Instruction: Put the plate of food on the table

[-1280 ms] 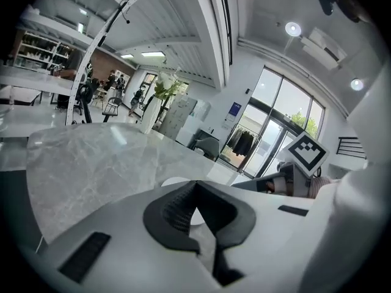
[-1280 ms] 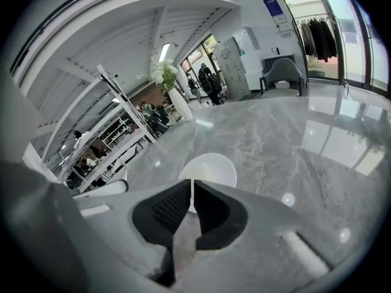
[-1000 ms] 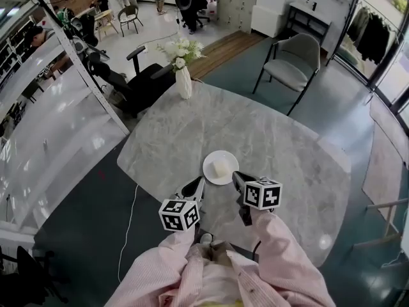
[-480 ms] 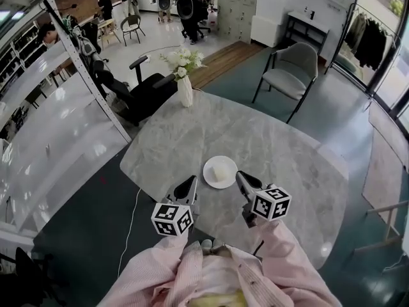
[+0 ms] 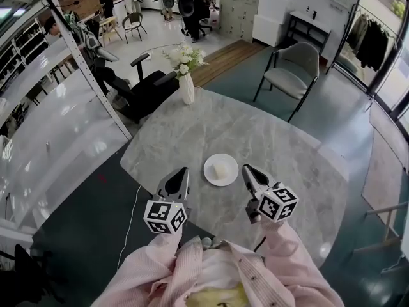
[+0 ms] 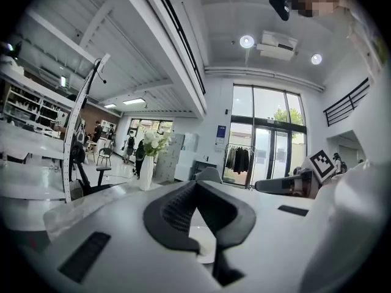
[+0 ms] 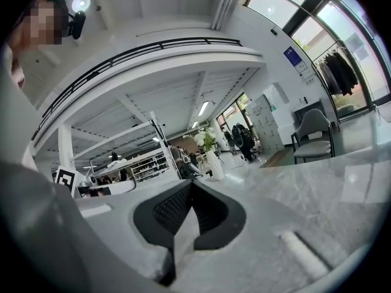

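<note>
A small white plate (image 5: 221, 169) with a pale block of food (image 5: 220, 170) rests on the grey marble table (image 5: 268, 139), near its front edge. My left gripper (image 5: 184, 171) hovers just left of the plate, shut and empty. My right gripper (image 5: 246, 169) hovers just right of it, also shut with nothing held. Neither touches the plate. In the left gripper view the jaws (image 6: 195, 185) meet at their tips, and the right gripper (image 6: 287, 184) shows beyond them. In the right gripper view the jaws (image 7: 191, 183) are closed above the marble.
A white vase of white flowers (image 5: 186, 85) stands at the table's far edge. A grey chair (image 5: 291, 66) sits behind the table at right, a black office chair (image 5: 137, 85) at back left. A slanted white rail (image 5: 89, 75) runs along the left. People stand far back.
Both grippers have risen off the table and spread a little away from the plate. The plate with the food has stayed where it lay.
</note>
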### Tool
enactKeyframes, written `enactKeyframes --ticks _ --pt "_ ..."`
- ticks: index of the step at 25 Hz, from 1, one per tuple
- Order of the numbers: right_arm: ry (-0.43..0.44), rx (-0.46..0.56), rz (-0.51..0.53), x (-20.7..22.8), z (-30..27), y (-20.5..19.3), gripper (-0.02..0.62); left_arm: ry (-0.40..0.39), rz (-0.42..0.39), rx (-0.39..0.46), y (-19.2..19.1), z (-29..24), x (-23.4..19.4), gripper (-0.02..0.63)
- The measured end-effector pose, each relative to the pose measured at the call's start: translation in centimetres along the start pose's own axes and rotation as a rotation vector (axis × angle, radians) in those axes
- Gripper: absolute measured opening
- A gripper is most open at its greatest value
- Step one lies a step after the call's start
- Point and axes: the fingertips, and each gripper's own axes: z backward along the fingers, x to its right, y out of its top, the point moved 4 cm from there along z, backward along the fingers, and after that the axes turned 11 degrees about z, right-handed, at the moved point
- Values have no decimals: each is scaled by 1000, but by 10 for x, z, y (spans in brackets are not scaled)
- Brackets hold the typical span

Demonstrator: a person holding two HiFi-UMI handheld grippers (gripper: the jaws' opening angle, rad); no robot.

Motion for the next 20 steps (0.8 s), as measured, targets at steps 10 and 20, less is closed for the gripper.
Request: enactKeyframes --ticks 10,20 --pt "-33 47 40 3 2 11 5 31 -15 39 11 4 -7 -9" --pt "-62 48 47 10 7 8 5 58 -19 46 12 9 -12 -9"
